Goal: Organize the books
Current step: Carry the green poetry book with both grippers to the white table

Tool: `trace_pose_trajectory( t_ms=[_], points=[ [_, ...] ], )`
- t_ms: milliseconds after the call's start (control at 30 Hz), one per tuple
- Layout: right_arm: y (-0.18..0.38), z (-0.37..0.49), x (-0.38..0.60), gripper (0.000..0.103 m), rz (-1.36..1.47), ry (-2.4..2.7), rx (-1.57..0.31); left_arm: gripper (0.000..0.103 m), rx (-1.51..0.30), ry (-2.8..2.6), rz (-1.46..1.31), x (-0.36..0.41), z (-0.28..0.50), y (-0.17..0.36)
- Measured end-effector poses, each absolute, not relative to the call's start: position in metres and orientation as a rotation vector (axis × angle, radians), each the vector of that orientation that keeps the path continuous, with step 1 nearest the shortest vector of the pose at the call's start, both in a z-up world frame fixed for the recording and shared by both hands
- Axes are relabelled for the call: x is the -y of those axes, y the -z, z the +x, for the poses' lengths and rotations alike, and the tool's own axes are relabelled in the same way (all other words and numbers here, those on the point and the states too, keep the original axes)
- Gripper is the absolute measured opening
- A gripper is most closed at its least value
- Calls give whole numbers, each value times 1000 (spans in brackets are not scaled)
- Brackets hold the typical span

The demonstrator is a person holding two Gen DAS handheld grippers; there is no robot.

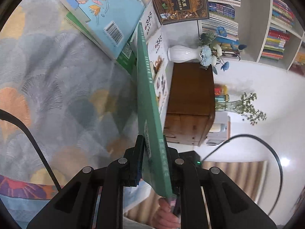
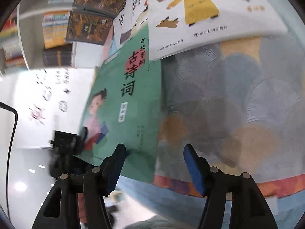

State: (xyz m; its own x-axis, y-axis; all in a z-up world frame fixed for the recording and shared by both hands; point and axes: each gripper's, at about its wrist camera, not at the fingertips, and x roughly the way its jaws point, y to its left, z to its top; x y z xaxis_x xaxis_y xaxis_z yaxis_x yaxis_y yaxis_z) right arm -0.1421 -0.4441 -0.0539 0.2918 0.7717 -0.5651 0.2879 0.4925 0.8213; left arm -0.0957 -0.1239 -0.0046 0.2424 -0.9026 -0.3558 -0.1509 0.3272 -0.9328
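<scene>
My left gripper (image 1: 152, 152) is shut on a thin green book (image 1: 145, 87), held on edge above the patterned cloth, its spine running away from me. The same green book (image 2: 125, 103) shows its cover with a child figure in the right wrist view, tilted up off the cloth. My right gripper (image 2: 154, 150) is open and empty, just in front of the green book's lower edge. A white picture book (image 2: 200, 15) lies beyond it, overlapping the green book's top corner. A light blue book (image 1: 99, 9) lies on a green one in the left wrist view.
Dark ornate books (image 1: 179, 2) lean at the back, also seen in the right wrist view (image 2: 91, 24). A white vase with blue flowers (image 1: 183, 54) stands on a brown cabinet (image 1: 190, 103). Bookshelves (image 1: 274, 28) fill the wall. The patterned tablecloth (image 2: 238, 99) covers the surface.
</scene>
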Motion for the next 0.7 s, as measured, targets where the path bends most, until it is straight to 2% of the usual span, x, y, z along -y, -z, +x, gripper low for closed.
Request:
trace_pose_trajectory(
  t_ms=[133, 267, 333, 367, 533, 700],
  points=[
    [73, -137, 435, 61, 1191, -475, -1279, 12, -1266, 693, -1186, 123, -96, 12],
    [77, -135, 427, 42, 1270, -514, -1273, 11, -1289, 672, -1239, 117, -99, 23],
    [73, -136, 426, 27, 1244, -499, -1265, 11, -1306, 620, -1167, 113, -99, 21],
    [69, -137, 427, 26, 1215, -484, -1267, 11, -1313, 599, -1103, 113, -99, 18],
    [31, -132, 407, 26, 804, -402, -1266, 12, -1343, 516, -719, 127, -98, -1],
    [-10, -138, 368, 25, 431, -370, -1203, 15, -1281, 498, -389, 149, -98, -27]
  ],
)
